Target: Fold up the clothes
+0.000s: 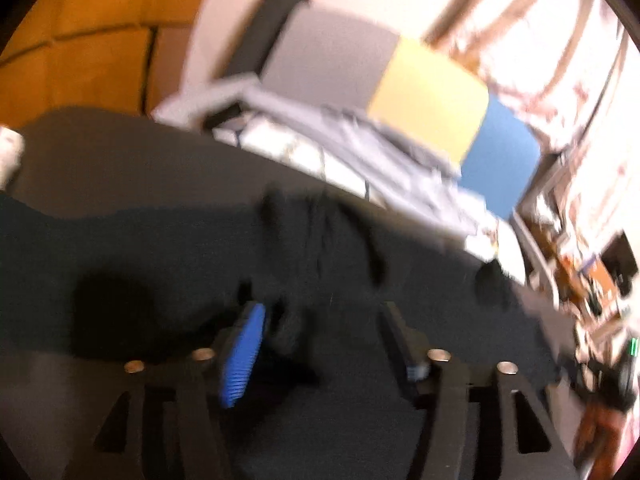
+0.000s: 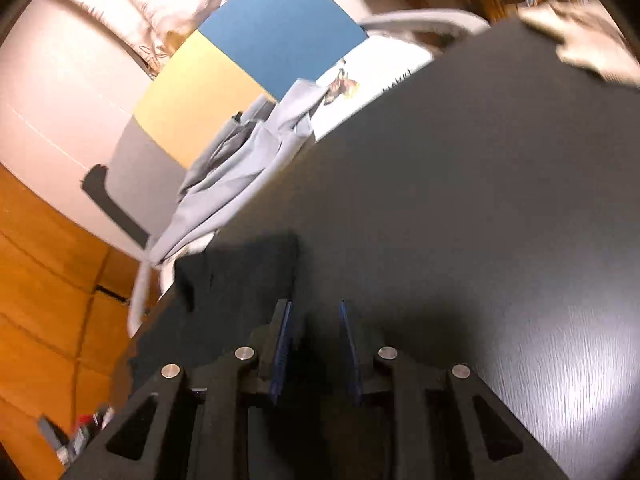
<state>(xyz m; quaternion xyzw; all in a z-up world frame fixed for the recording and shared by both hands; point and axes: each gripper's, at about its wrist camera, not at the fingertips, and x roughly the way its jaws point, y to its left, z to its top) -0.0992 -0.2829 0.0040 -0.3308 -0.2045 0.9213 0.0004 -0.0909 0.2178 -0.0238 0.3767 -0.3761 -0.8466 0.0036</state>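
Two hand-held grippers, left (image 1: 320,344) and right (image 2: 314,352), are held parted over limp dark cloth (image 1: 320,232), best pinched at its 12 o'clock edge.

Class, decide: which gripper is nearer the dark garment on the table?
Left. The left gripper hovers directly over the dark garment; the right gripper sits at its edge.

A dark table (image 2: 460,208) with a faint wood grain carried the work, its surface catching a pale sheen toward the right in the right wrist view. A dark garment (image 1: 168,264) lay spread on it, bunched into folds near the middle, and reached the table's far left edge (image 2: 240,264). A pale cloth (image 2: 592,40), blurred, rested at the far right corner.
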